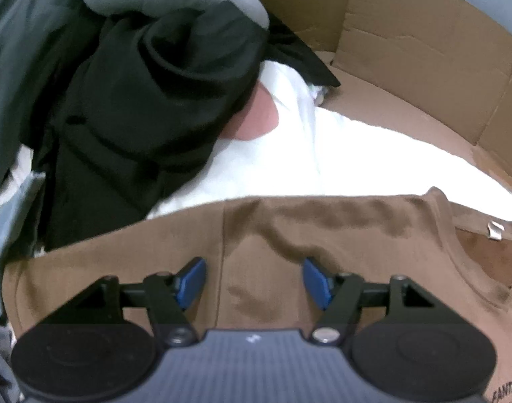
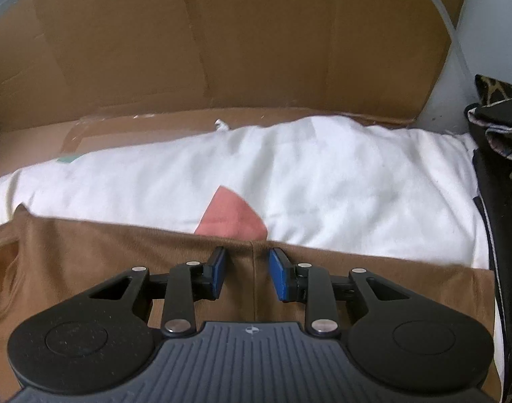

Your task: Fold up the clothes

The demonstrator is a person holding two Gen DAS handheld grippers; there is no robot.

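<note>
Shirt [image 1: 289, 235], brown, lies flat under both tools, on a white cloth [image 2: 323, 181].
Left hand-held gripper [image 1: 252, 278] is spread, nothing between its pads; right hand-held gripper [image 2: 247, 268] is narrower, empty too, over the seam. Best to pinch both top-edge points at 12 o'clock evenly, then fold. Dark clothes [image 1: 138, 100] at 10 o'clock, cardboard [image 2: 222, 50] beyond.

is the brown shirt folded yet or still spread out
Spread out. The brown shirt lies flat on the white garment, neckline and shoulder seams showing, no layer doubled over in either view.
</note>
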